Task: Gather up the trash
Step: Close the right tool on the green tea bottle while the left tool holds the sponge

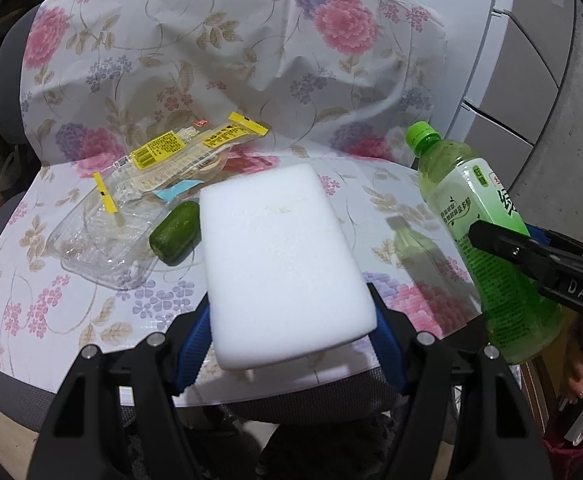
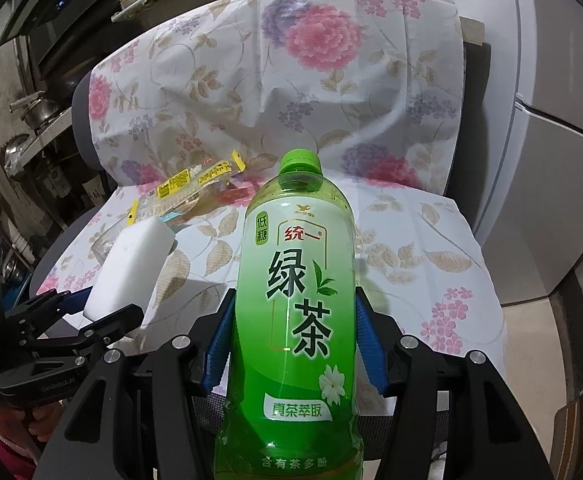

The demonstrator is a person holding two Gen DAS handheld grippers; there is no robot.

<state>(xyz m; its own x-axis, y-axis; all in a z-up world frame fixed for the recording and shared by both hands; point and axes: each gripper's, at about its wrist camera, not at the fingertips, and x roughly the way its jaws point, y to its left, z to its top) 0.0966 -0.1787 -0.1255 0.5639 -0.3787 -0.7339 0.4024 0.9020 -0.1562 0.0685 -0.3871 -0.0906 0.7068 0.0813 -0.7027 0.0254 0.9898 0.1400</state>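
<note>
- Left wrist view: the left gripper (image 1: 291, 332) is closed on a white foam block (image 1: 279, 264) — its blue pads press the block's two long sides near the near end, the jaws standing fairly wide around it.
- The block is plain, smooth and rounded at the corners, with a faint greenish smear on top; its long axis runs from the gripper toward 12 o'clock, tilted slightly left, over the seat.
- Right wrist view: the right gripper (image 2: 295, 344) is clamped on a green tea bottle (image 2: 295, 304), a blue pad on each side of the lower body.
- The bottle is translucent green plastic with a green screw cap (image 2: 300, 161) and a label in large Chinese characters; it stands upright between the fingers, cap toward 12 o'clock.
- On the floral cloth (image 1: 219, 60) draped over the chair, at about 10 o'clock from the foam block, lie a clear plastic tray (image 1: 103, 240), a yellow-labelled wrapper (image 1: 195, 152) and a small dark green fruit (image 1: 175, 232) — the fruit just beside the block's left edge.
- In the left wrist view the bottle sits at 3 o'clock, well apart from the block, with the right gripper's black finger across its label.
</note>
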